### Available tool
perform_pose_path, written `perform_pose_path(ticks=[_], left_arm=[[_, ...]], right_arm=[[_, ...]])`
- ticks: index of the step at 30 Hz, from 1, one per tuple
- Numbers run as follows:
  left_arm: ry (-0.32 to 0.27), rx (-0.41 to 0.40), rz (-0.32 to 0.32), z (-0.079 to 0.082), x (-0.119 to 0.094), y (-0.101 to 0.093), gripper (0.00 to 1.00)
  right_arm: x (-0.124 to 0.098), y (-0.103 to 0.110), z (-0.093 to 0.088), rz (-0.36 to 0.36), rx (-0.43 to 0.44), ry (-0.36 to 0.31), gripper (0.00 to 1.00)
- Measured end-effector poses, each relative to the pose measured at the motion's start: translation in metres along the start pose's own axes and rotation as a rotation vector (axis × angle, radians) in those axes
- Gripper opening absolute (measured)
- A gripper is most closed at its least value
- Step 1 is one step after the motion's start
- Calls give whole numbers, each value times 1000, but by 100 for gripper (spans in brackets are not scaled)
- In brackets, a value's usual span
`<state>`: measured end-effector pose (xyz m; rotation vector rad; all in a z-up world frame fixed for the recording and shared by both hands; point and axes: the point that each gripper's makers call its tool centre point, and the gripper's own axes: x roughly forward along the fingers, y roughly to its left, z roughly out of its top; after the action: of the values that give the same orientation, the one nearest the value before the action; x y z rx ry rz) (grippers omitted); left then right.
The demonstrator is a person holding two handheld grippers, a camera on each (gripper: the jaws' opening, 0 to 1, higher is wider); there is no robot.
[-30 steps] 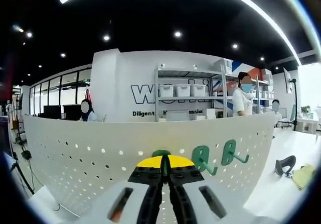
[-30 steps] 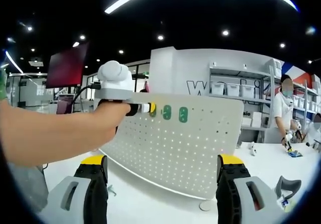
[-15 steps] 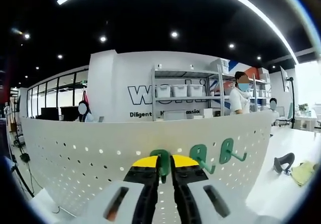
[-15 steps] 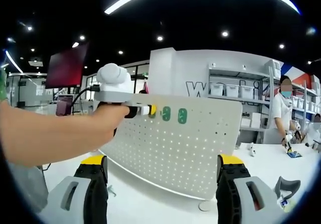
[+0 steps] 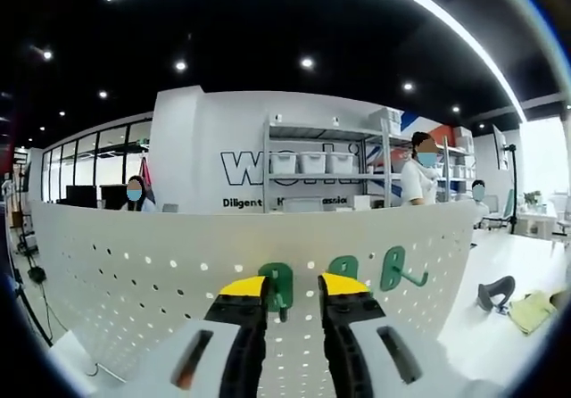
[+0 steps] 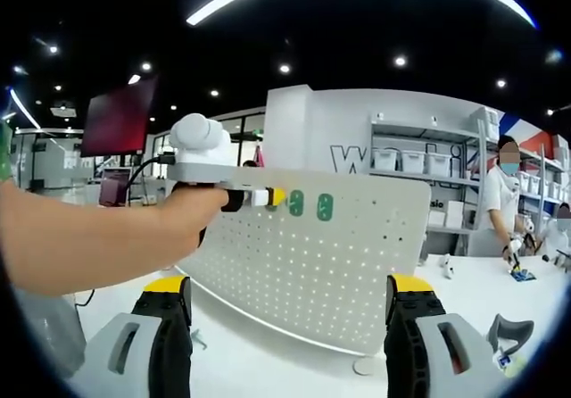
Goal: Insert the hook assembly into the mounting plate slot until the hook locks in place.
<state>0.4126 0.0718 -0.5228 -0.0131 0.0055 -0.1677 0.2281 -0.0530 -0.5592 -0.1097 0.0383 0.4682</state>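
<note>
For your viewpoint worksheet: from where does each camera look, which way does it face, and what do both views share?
Left gripper view: rides the left gripper, close to the white perforated pegboard, facing three green plastic hooks; its yellow-tipped jaws stand apart.
Right gripper view: rides the right gripper, further back, facing the pegboard obliquely; the person's bare forearm shows.
Shared: pegboard, green hooks, left gripper.

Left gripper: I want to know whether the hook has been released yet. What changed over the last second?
The left gripper was shut on the green hook at the pegboard; its jaws have spread apart and let go. The hook now sits on the board between them, beside two other hooks. The right gripper stayed wide open, away from the board.
</note>
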Motion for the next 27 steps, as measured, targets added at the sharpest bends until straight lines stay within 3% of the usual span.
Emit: perform_pose_path(ticks=[27], left_arm=[[-11, -42, -67, 7, -14, 2, 55]], right_arm=[[0, 11, 10, 3, -16, -16, 92]])
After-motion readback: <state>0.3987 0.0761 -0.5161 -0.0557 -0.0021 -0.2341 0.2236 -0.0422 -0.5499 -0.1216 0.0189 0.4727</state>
